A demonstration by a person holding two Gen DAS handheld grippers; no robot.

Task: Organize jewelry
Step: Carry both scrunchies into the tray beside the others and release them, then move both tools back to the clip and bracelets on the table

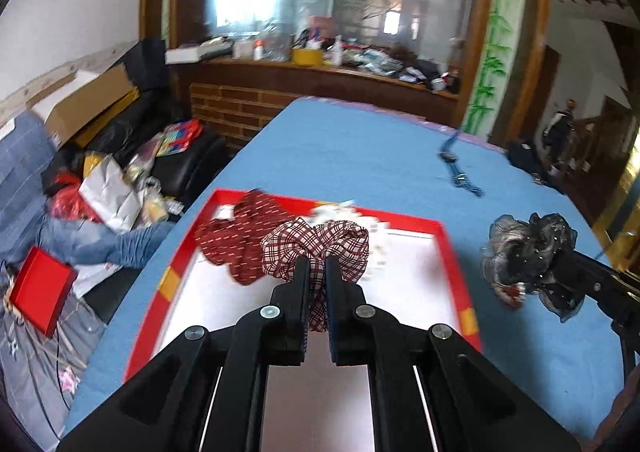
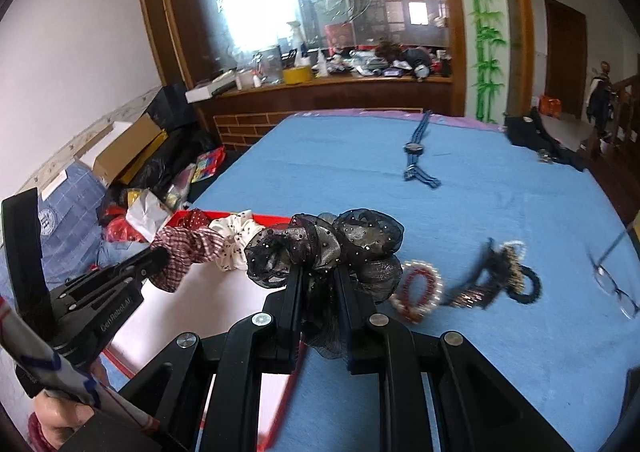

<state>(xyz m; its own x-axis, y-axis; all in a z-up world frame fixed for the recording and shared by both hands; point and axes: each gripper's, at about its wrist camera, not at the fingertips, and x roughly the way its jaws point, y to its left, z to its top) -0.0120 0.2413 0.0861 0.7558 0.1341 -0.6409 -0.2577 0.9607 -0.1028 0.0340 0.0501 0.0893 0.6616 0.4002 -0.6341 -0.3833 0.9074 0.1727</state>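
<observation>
Left tool (image 1: 317, 272) clenched on plaid scrunchie (image 1: 316, 248) above red tray (image 1: 452, 248); right tool (image 2: 319, 280) grasping black scrunchie (image 2: 324, 248).

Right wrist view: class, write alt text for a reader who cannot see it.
The right tongs grip a black sheer scrunchie above a blue tablecloth. The left tongs hold a red checked scrunchie over a red tray.

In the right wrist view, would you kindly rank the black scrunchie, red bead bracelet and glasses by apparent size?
1. black scrunchie, largest, though nearest the camera.
2. red bead bracelet and glasses: too alike, and blurred, to rank.
</observation>
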